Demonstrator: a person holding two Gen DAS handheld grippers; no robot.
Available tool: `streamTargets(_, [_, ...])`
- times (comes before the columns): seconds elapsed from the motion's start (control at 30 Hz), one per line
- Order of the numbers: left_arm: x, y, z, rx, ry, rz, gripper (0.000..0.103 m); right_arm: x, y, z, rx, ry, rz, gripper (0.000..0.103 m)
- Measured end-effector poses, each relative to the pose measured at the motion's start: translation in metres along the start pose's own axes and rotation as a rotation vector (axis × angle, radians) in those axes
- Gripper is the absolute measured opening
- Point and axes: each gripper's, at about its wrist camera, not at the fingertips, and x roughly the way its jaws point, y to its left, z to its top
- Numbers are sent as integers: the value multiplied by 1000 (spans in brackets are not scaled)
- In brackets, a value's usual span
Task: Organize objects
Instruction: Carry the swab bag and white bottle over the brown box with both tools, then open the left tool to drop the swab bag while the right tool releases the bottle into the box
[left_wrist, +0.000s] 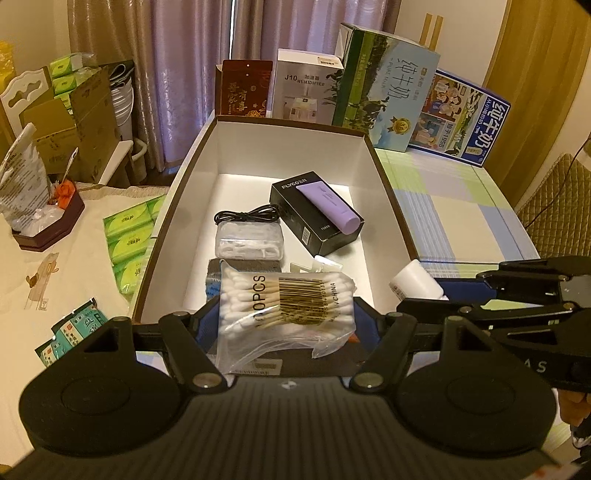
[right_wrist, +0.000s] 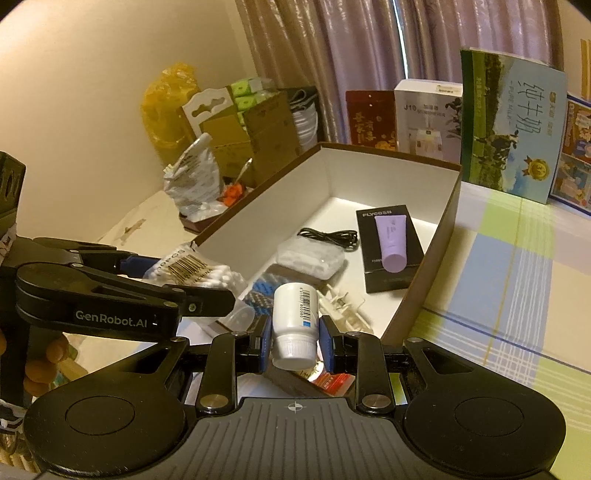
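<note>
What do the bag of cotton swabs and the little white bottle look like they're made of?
Bag of cotton swabs: thin clear plastic film, glossy and crinkled; the sticks inside look wooden with white cotton tips. White bottle: smooth opaque plastic, probably, with a ridged cap and a printed label.

table with a checked cloth, crowded at the back

a table (left_wrist: 461, 199) under a pale green, blue and white checked cloth carries a big open box (left_wrist: 391, 192), brown outside and white inside. behind it, along the far edge, stand a red packet (left_wrist: 243, 90), a white humidifier box (left_wrist: 304, 86) and two milk cartons (left_wrist: 391, 85), all upright.
</note>
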Motion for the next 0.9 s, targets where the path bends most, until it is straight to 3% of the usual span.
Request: streamTargets(0.9, [55, 24, 28, 46, 64, 6, 69, 41, -9, 19, 40, 45, -64, 25])
